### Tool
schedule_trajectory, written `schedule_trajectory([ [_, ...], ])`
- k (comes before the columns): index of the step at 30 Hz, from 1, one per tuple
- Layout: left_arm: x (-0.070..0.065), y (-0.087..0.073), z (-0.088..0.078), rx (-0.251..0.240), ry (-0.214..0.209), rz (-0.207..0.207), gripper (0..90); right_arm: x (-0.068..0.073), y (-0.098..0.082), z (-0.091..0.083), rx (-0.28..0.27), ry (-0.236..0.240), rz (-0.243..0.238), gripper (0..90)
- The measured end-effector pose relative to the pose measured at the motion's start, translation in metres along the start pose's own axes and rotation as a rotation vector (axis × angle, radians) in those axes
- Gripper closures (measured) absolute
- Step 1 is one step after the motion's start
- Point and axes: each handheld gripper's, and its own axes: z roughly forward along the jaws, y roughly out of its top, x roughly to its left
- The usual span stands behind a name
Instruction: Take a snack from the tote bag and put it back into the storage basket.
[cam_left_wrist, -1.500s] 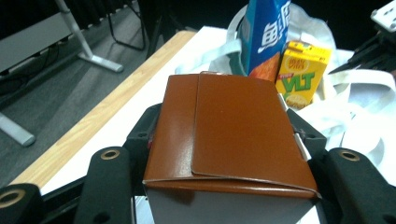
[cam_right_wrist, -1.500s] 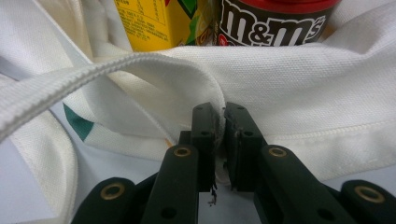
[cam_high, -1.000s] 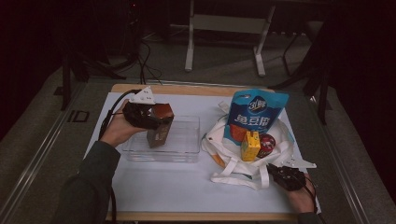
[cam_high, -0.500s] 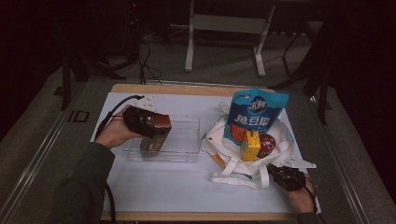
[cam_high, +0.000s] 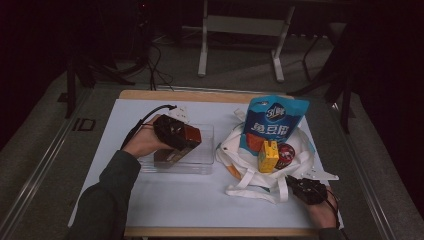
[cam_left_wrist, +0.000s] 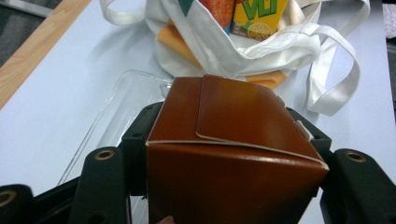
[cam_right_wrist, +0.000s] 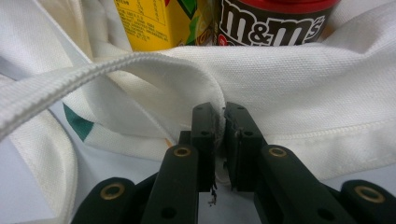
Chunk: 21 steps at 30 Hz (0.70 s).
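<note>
In the high view the left gripper (cam_high: 186, 140) holds a brown box (cam_high: 189, 135) just above the clear tray (cam_high: 206, 150), and its jaws have just been opening a little with the box between them; the box points toward the white bag (cam_high: 250, 170) at the right, its far end tilted slightly down into the tray; the right gripper (cam_high: 305, 189) sits at the near edge of the bag, well apart from the tray, so the left hand is the nearer one for setting the box down.

In the left gripper view the box (cam_left_wrist: 233, 154) fills the space between the two jaws, long axis running away from the camera; both jaws touch its sides, so it looks grasped; the tray (cam_left_wrist: 121, 107) lies below and ahead; its bottom under the box is hidden.

In the right gripper view the jaws are clenched on a fold of the bag (cam_right_wrist: 299, 88); a yellow carton (cam_right_wrist: 154, 23) and a candy tub (cam_right_wrist: 275, 21) stand behind, cut off at the top.
</note>
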Motion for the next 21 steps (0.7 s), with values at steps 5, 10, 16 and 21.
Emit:
schedule_trajectory([
  [5, -0.001, 0.002, 0.006, 0.004, -0.016, 0.000, 40.3, 0.000, 0.000, 0.000, 0.000, 0.000, 0.000, 82.4],
  [10, -0.002, 0.004, 0.012, 0.011, -0.034, 0.002, 40.2, 0.000, 0.000, 0.000, 0.000, 0.000, 0.000, 82.4],
  [16, -0.002, 0.006, 0.018, 0.027, -0.059, 0.004, 39.8, 0.000, 0.000, 0.000, -0.001, 0.001, 0.002, 82.4],
  [21, -0.003, 0.008, 0.025, 0.040, -0.078, -0.006, 39.4, 0.000, 0.000, 0.000, -0.001, 0.002, 0.002, 82.4],
])
